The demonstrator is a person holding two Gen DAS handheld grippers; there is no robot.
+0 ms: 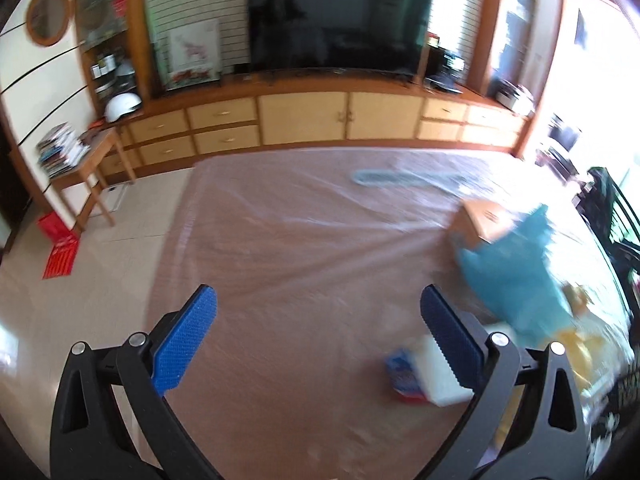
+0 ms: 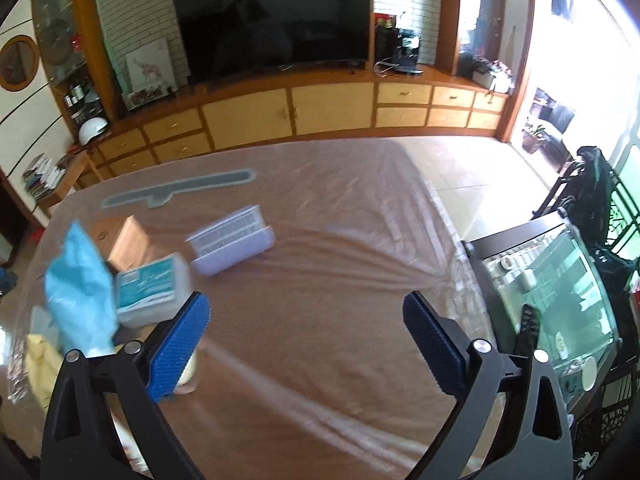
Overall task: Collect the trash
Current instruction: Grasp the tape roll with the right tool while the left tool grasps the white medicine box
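A blue plastic bag (image 2: 80, 292) stands at the table's left in the right wrist view, and at the right in the left wrist view (image 1: 516, 268). Beside it lie a brown cardboard box (image 2: 128, 240), a teal-and-white packet (image 2: 152, 292), a white plastic tray box (image 2: 232, 244) and yellow wrapping (image 2: 38, 360). In the left wrist view a white-and-blue packet (image 1: 420, 372) lies by the right finger. My left gripper (image 1: 318, 340) is open and empty above the table. My right gripper (image 2: 306, 344) is open and empty.
The table (image 2: 320, 320) is covered with clear plastic sheet. A long grey strip (image 2: 180, 192) lies at its far side. A glass-topped black cabinet (image 2: 552, 288) stands at the right. A TV unit (image 1: 336, 24) with drawers lines the far wall. A small side table (image 1: 80, 160) stands on the left.
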